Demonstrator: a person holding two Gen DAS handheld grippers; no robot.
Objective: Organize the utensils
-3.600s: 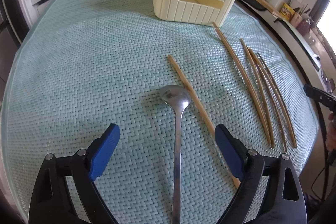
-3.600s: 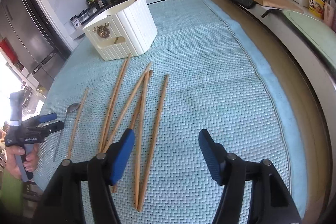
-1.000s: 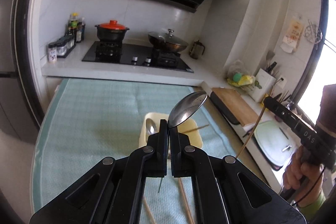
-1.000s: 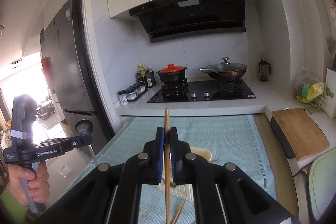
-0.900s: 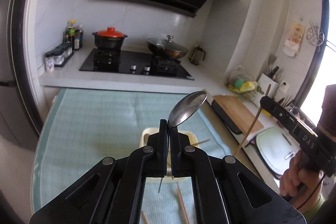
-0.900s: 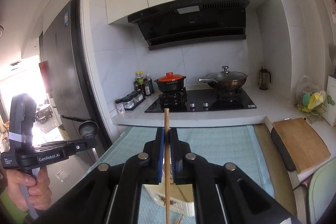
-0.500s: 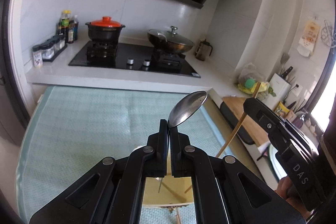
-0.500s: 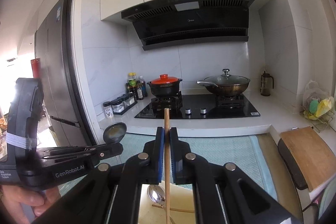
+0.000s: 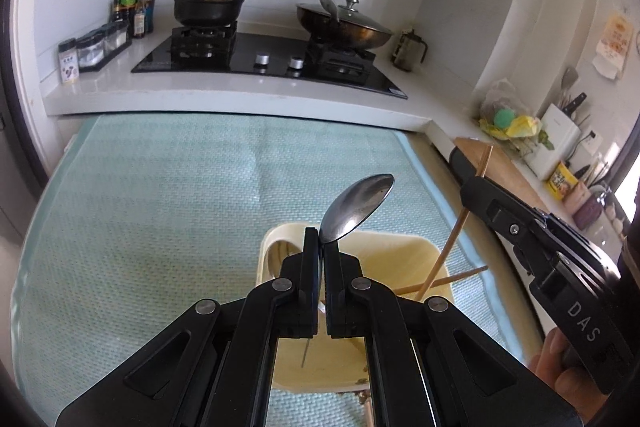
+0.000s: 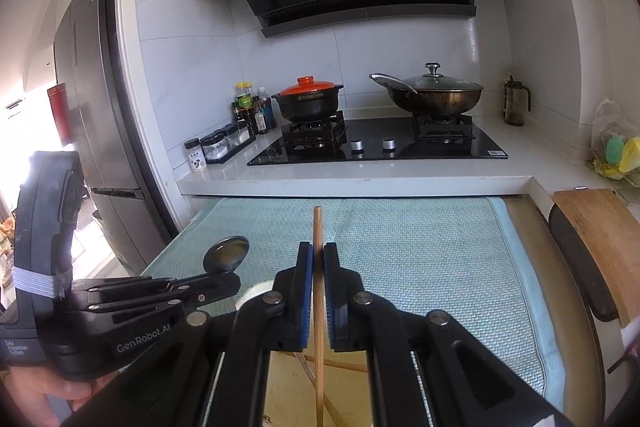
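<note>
My left gripper [image 9: 321, 247] is shut on a metal spoon [image 9: 358, 205], bowl up, handle pointing down into the cream utensil holder [image 9: 424, 251] right below. My right gripper [image 10: 318, 263] is shut on a wooden chopstick [image 10: 318, 227] held upright, its lower end inside the holder. In the left wrist view the right gripper [image 9: 472, 187] stands at the right with that chopstick [image 9: 452, 239] slanting into the holder, beside another chopstick [image 9: 460, 277] lying across the opening. In the right wrist view the left gripper [image 10: 230, 281] and spoon bowl [image 10: 226, 253] show at the left.
The holder stands on a light green woven mat [image 9: 168, 195]. Behind is a counter with a stove [image 9: 264, 59], an orange-lidded pot [image 9: 210, 5], a wok [image 9: 344, 25] and bottles [image 9: 132, 11]. A cutting board [image 10: 596, 227] lies at the right.
Both grippers lifted their utensils from the mat and brought them over the holder. In the last half second both have come lower, with spoon handle and chopstick tip now inside the holder.
</note>
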